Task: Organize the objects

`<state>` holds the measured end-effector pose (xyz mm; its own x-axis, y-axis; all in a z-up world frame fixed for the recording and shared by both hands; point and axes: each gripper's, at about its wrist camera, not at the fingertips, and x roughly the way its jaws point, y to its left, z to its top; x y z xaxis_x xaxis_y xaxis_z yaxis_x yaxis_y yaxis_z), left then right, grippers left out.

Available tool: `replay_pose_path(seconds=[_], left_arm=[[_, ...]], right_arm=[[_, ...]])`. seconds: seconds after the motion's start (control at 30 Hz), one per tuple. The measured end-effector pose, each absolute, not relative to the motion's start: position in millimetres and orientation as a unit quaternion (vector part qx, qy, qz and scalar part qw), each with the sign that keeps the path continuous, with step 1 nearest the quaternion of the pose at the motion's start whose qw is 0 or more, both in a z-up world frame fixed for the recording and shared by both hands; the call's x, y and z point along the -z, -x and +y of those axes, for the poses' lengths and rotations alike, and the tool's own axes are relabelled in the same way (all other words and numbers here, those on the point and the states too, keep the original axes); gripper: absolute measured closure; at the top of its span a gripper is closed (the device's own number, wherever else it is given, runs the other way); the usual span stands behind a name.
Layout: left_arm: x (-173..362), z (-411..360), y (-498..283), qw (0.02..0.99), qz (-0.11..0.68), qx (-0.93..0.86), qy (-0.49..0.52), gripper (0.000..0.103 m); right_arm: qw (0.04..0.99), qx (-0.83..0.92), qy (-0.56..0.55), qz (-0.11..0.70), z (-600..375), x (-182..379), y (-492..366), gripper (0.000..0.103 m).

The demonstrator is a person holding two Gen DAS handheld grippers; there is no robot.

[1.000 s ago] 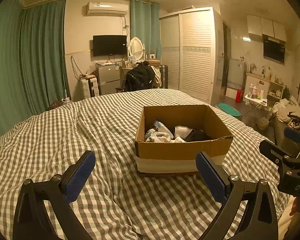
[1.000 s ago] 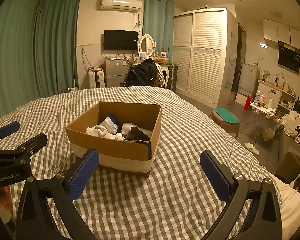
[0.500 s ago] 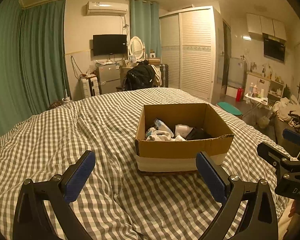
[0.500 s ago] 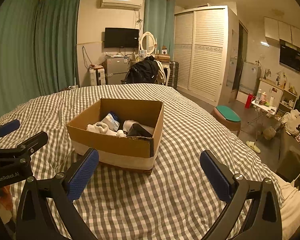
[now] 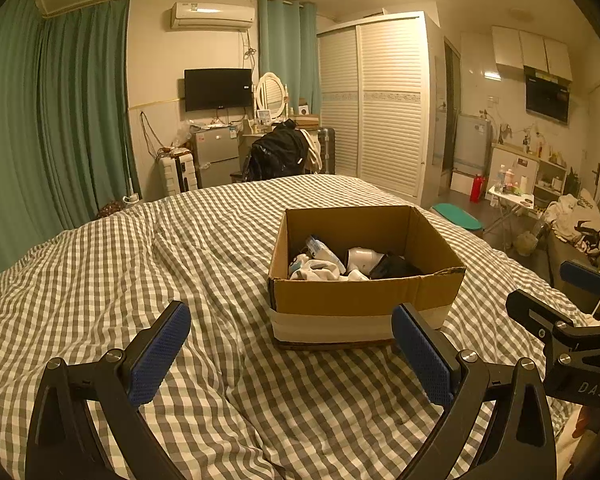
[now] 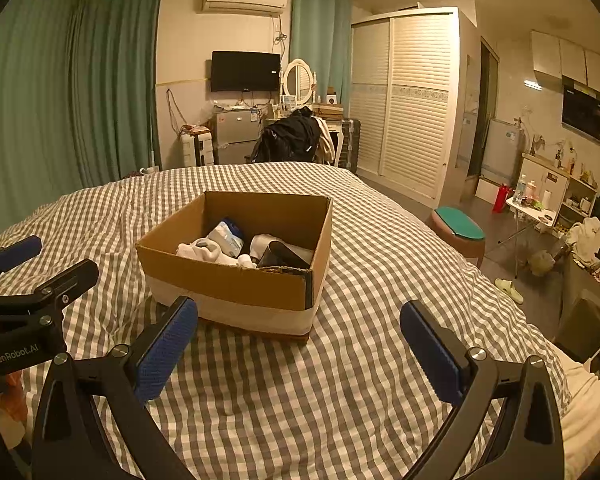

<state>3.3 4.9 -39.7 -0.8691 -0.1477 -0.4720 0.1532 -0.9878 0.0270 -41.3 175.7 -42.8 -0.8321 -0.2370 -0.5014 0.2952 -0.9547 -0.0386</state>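
Note:
An open cardboard box [image 5: 364, 300] [image 6: 228, 284] sits on the checked bedspread [image 5: 140, 280] [image 6: 380, 280]. Inside lie white socks [image 5: 316, 270] [image 6: 204, 250], a blue-and-white pack [image 5: 320, 250] [image 6: 226, 236], a white item [image 5: 362, 258] and a black item [image 5: 396, 268] [image 6: 282, 256]. My left gripper [image 5: 292, 354] hovers open just short of the box's near wall, nothing between its blue pads. My right gripper [image 6: 300, 348] is open too, in front of the box's near right corner. Each gripper shows at the other view's edge: the right gripper [image 5: 556, 304], the left gripper [image 6: 40, 268].
Beyond the bed stand a chair with a black jacket [image 5: 278, 156], a small fridge [image 5: 216, 156], a white wardrobe [image 5: 380, 100] and green curtains [image 5: 52, 120]. A teal-topped stool [image 6: 458, 232] and a cluttered folding table [image 6: 532, 208] are on the floor to the right.
Both views have shifted slightly, and the box now sits a little lower and closer in the right wrist view. Both grippers stay open and empty.

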Motion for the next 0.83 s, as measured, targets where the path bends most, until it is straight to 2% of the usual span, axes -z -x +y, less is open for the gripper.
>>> replay_pose_path(seconds=[0.83], left_arm=[[39.6, 4.4, -4.0, 0.074, 0.006, 0.966, -0.248, 0.000]], right_arm=[[0.140, 0.954, -0.258, 0.059, 174.2, 44.3, 42.0, 0.001]])
